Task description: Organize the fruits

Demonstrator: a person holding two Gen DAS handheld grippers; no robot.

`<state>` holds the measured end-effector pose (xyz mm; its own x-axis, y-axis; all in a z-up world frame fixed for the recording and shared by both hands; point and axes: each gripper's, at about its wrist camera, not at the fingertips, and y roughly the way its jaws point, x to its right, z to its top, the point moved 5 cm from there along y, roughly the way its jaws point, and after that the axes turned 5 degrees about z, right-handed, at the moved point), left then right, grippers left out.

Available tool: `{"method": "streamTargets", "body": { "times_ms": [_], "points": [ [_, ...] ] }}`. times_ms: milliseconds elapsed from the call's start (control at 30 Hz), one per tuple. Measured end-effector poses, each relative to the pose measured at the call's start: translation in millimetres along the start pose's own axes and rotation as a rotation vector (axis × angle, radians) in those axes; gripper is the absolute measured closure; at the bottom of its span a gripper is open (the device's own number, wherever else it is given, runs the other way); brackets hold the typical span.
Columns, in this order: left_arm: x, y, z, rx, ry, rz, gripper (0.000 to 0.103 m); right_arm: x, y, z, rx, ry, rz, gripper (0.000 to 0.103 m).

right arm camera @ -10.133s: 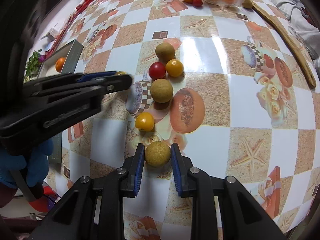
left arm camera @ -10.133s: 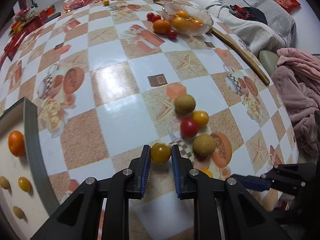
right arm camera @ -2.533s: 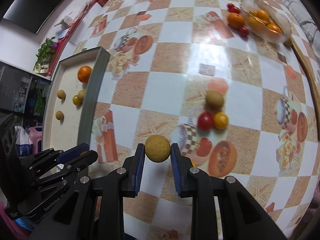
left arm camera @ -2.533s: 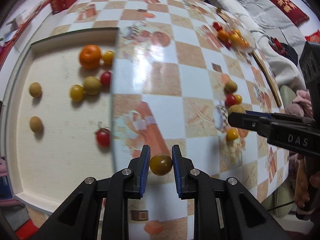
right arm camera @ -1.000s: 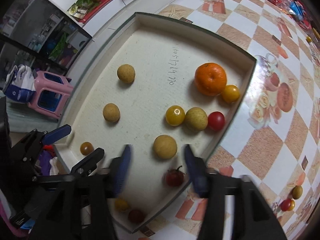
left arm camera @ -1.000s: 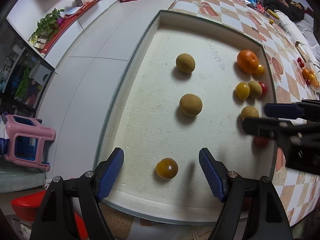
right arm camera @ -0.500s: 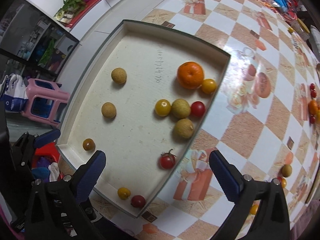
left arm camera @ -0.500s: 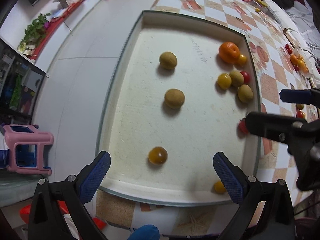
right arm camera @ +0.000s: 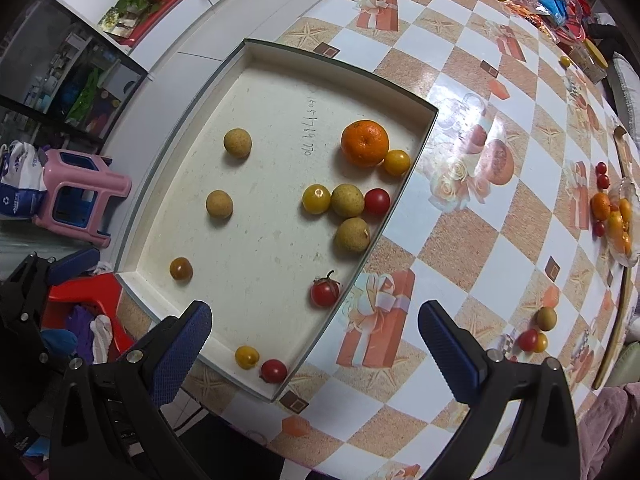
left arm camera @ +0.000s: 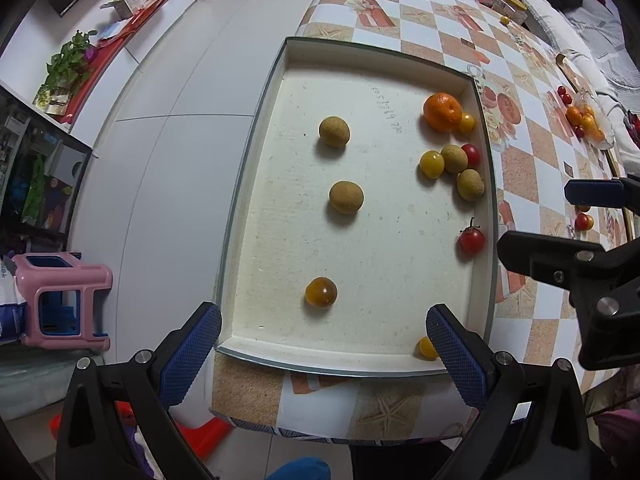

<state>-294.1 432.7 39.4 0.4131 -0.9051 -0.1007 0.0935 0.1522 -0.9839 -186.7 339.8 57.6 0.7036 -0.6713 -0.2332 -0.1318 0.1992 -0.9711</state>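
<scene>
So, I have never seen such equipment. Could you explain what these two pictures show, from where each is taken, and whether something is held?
A person holds one two-finger gripper in each hand; no robot arm is present. Each picture comes from a fisheye camera on a gripper, looking down along its fingers. The left gripper and the right gripper are both open and hold nothing. Below lies a shallow white tray on a checkered tablecloth. In the tray are a mandarin, brown longans, and red and yellow cherry tomatoes. More fruit waits on the cloth.

Black fingers (left arm camera: 188, 354) with blue textured pads, silver screws.
</scene>
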Motion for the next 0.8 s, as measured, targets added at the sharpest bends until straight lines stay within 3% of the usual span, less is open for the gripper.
{"method": "streamTargets", "body": {
  "times_ms": [800],
  "points": [
    [-3.5, -10.7, 7.0, 0.008, 0.01, 0.031, 0.0, -7.8, -10.5, 8.5, 0.002, -0.022, -0.005, 0.0]
  ]
}}
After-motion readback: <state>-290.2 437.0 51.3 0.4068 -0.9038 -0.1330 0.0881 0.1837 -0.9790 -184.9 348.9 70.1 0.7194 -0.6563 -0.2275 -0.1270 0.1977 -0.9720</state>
